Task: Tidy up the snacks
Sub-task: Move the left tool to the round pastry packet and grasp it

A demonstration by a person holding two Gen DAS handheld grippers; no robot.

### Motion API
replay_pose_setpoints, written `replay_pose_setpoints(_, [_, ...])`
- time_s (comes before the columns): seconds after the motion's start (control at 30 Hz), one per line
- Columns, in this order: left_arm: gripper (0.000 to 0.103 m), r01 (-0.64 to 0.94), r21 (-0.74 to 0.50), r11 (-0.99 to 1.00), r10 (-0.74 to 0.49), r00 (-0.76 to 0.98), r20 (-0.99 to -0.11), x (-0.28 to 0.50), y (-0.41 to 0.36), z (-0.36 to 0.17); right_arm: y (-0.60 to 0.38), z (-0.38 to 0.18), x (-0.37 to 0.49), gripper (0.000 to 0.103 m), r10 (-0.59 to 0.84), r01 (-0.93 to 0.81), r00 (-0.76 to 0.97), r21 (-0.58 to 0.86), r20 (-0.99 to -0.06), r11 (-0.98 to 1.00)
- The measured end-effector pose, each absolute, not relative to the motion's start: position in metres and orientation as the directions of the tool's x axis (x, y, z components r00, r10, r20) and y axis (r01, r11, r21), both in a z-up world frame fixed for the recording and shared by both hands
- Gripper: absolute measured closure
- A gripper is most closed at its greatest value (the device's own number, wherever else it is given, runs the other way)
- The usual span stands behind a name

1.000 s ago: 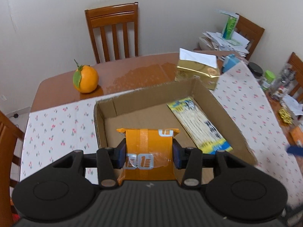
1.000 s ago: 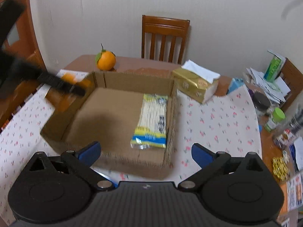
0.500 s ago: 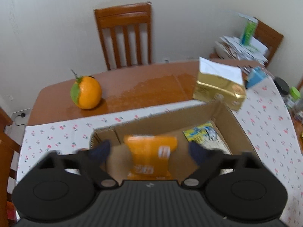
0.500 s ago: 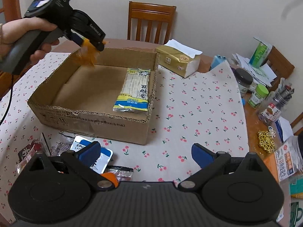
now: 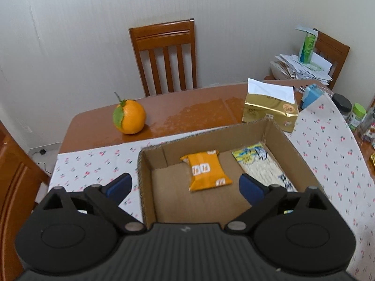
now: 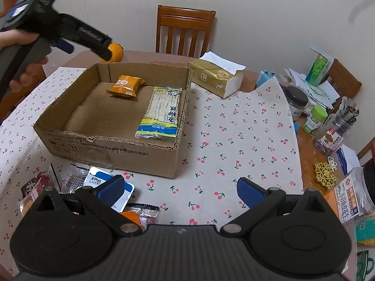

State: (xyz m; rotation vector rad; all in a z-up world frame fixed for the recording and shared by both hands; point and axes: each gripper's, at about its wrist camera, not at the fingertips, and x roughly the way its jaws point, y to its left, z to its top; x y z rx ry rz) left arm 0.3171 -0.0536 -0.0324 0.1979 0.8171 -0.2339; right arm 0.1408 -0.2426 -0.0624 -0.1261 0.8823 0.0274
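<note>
Hovering over the near-left part of the cardboard box (image 5: 276, 131): left gripper (image 5: 185, 187), jaws just spread wide, nothing between them. Lying free on the box floor by the far wall: orange snack packet (image 5: 206, 171), released, one end propped slightly against the wall. Beside it, along the box's right wall: long yellow-and-blue noodle packet (image 5: 260, 166), flat. Waiting low over the cherry-print tablecloth (image 6: 234, 128), near side of the box: right gripper (image 6: 180, 190), jaws likewise wide apart and empty. Scattered just under and left of it, outside the box: loose snacks (image 6: 70, 182), among them a blue-and-white packet (image 6: 98, 180). Unrelated: orange fruit (image 5: 130, 117), gold tissue pack (image 5: 269, 110), chair (image 5: 164, 53), jars (image 6: 314, 117).

Step judged: drop-off of the orange packet finished; most snacks not yet boxed. Next move likely calls for lowering either gripper onto one loose packet, pinching a single edge, then carrying over the box wall to the bare floor area.
</note>
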Motion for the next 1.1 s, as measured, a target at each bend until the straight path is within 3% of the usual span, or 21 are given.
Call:
replay_pose_setpoints(0.5, [0.005, 0.185, 0.036, 0.982, -0.082, 0.592, -0.802, 0.201, -0.011, -0.076, -0.243, -0.091, 0.106, 0.0, 0.1, -0.214, 0.573, -0.031, -0.813, 0.976])
replay_pose_setpoints(0.77, [0.005, 0.156, 0.0, 0.988, -0.078, 0.499, -0.863, 0.171, -0.011, -0.117, -0.219, -0.139, 0.086, 0.0, 0.12, -0.35, 0.453, -0.052, -0.883, 0.935])
replay_pose_setpoints(1.1, [0.005, 0.13, -0.005, 0.992, -0.064, 0.455, -0.888, 0.156, -0.009, -0.134, -0.218, -0.161, 0.085, 0.0, 0.133, -0.348, 0.416, -0.022, -0.9, 0.937])
